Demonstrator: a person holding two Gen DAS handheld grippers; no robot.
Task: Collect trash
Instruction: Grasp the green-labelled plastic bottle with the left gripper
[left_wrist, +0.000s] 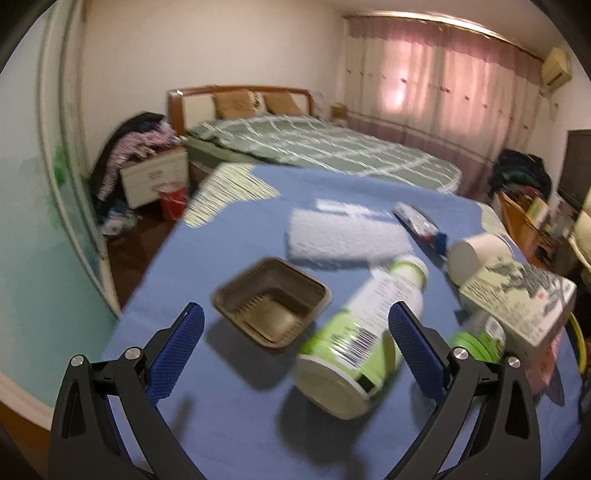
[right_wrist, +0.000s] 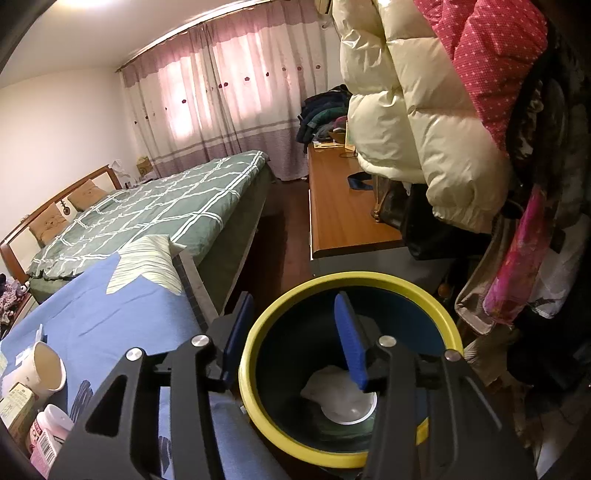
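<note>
Trash spread on the blue cloth (left_wrist: 229, 424), bin at the table's right edge; notes run left to right.

Left wrist view: left gripper (left_wrist: 295, 350) wide open, nothing held. Between and just ahead of its fingers, on the left, an empty brown plastic tray (left_wrist: 271, 302); right of it a green-and-white bottle (left_wrist: 364, 332) on its side, base toward the camera, partly behind the right-hand pad. Further right a printed carton (left_wrist: 517, 295) and a white paper cup (left_wrist: 476, 254), both tipped over. Behind them a folded pale towel (left_wrist: 343, 236) and a small tube (left_wrist: 421, 225). Frame is blurred.

Right wrist view: same cup (right_wrist: 44, 365) and a pink-labelled bottle (right_wrist: 48, 435) at far left. Right gripper (right_wrist: 295, 339) hangs over the yellow-rimmed bin (right_wrist: 354, 284), jaws partly open, nothing between the pads. White crumpled piece and a white lid-like disc (right_wrist: 343, 398) lie at the bin's bottom; drop looks done.

Judgement for the left hand's pick: choose one item, not two. Bottle is round and will roll, so straddle its body across the axis, both pads clear before closing. Tray is light; grip one wall, not the whole rim. Keep fingertips off the cloth to avoid dragging it.
</note>
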